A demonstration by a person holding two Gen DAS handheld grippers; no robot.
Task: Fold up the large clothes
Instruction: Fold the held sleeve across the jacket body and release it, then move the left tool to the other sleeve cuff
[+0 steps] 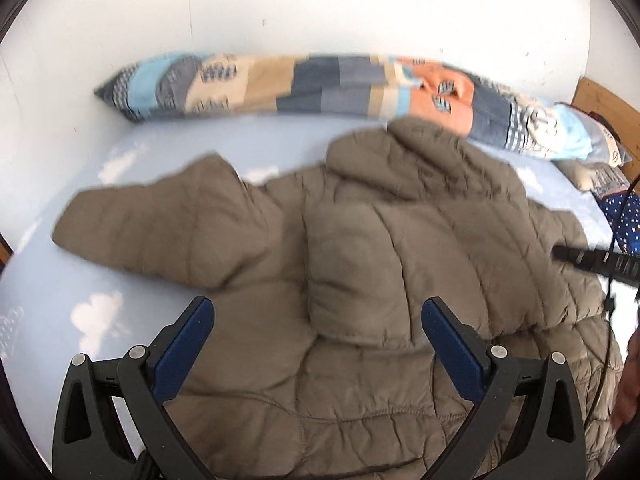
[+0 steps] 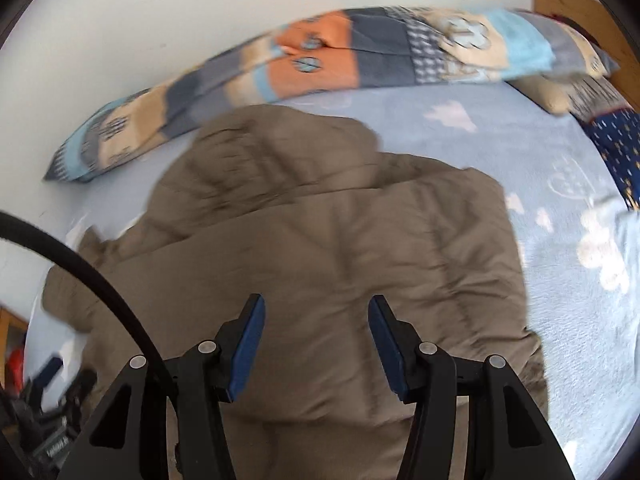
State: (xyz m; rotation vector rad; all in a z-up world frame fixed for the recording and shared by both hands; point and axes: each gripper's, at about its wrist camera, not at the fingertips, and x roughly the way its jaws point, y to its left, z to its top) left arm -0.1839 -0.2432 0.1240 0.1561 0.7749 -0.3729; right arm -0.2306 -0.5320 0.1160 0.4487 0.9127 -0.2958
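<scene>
A brown quilted puffer jacket [image 1: 360,264] lies spread on a light blue bed sheet [image 1: 48,288]. One sleeve [image 1: 160,232] stretches out to the left; the other sleeve [image 1: 352,280] is folded across the body. The hood [image 1: 420,152] points toward the wall. My left gripper [image 1: 318,310] hovers over the jacket's lower part, open wide, nothing between its blue pads. In the right wrist view the jacket [image 2: 320,264] fills the middle, and my right gripper [image 2: 316,312] hangs above it, open and holding nothing. The right gripper's black body [image 1: 592,260] shows at the right edge of the left wrist view.
A long patchwork bolster pillow [image 1: 304,84] lies along the white wall [image 1: 320,4]. A dark blue starred cloth [image 2: 616,148] and a small pillow [image 2: 556,96] sit by the wooden headboard [image 2: 572,4]. A black cable [image 2: 80,268] crosses the lower left of the right wrist view.
</scene>
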